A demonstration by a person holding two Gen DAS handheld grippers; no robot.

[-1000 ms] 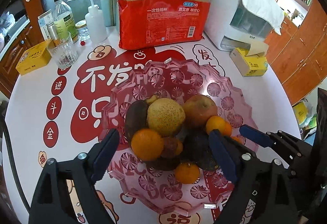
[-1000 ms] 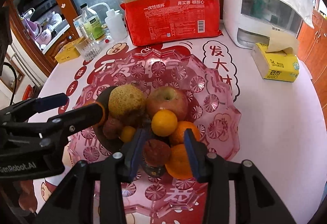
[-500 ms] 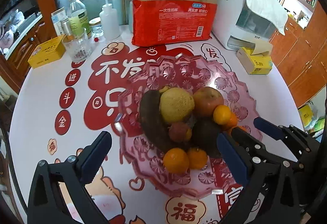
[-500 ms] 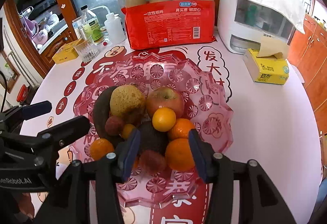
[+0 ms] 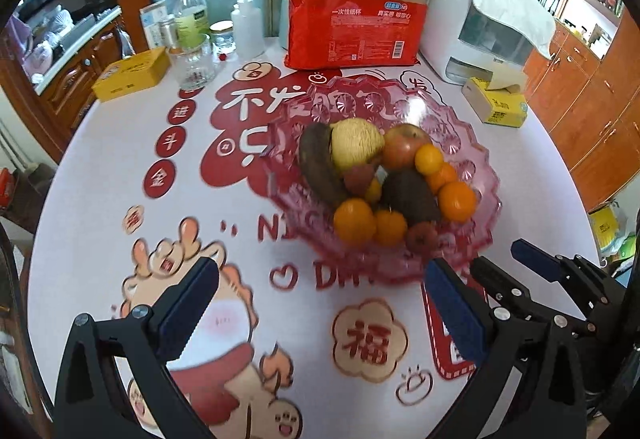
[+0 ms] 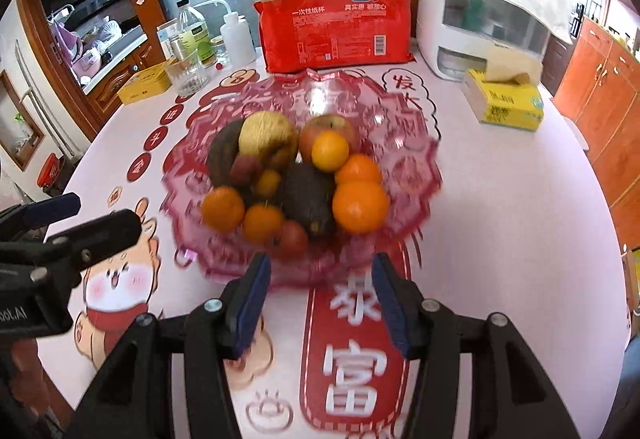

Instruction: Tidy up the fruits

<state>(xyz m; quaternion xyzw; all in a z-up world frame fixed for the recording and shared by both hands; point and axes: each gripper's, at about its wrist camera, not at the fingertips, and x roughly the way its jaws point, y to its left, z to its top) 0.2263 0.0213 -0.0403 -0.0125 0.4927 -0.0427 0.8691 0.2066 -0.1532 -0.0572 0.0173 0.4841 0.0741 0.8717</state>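
Observation:
A pink glass fruit bowl (image 5: pixel 476 143) stands on the round table; it also shows in the right wrist view (image 6: pixel 416 163). It holds a pear (image 5: pixel 356 145), an apple (image 5: pixel 404 147), several oranges (image 5: pixel 456 201), an avocado (image 5: pixel 410 195), a dark banana (image 5: pixel 320 163) and small red fruits (image 6: pixel 294 237). My left gripper (image 5: pixel 316 303) is open and empty, held near the bowl's near rim. My right gripper (image 6: pixel 320 291) is open and empty, just short of the bowl's rim; it also shows at the lower right of the left wrist view (image 5: pixel 532 267).
At the back stand a red pack of paper cups (image 5: pixel 356 27), a white appliance (image 5: pixel 480 23), a yellow tissue box (image 5: pixel 496 103), bottles (image 5: pixel 192 19), a glass (image 5: pixel 194 63) and a yellow box (image 5: pixel 132 73). The table edge curves on both sides.
Both grippers have pulled back from the bowl toward the near table edge. The right gripper let go of a small red fruit, which now lies at the bowl's front.

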